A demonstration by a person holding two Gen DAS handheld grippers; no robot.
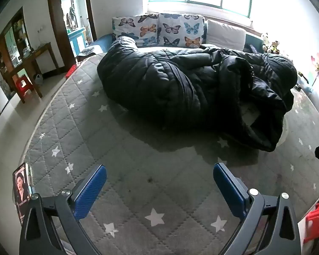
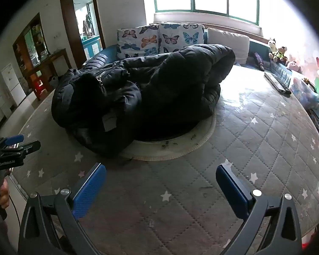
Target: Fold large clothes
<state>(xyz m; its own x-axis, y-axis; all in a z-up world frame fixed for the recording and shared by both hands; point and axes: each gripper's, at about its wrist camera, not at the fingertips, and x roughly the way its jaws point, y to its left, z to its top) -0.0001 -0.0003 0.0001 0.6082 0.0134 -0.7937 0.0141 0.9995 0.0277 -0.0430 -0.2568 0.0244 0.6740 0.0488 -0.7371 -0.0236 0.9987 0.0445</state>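
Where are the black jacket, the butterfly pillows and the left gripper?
black jacket (image 1: 170,80): left wrist view, quilted body.
butterfly pillows (image 2: 159,39): right wrist view, seam between the two.
left gripper (image 1: 159,189): left wrist view, gap between open fingertips.

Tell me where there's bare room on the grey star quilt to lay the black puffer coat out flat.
Free: the near strip of grey star-print quilted mat between the black puffer coat and both open grippers, and the right side toward the remote. Crowded: the back, where the coat meets the butterfly-print cushions, and the toy-lined right edge.
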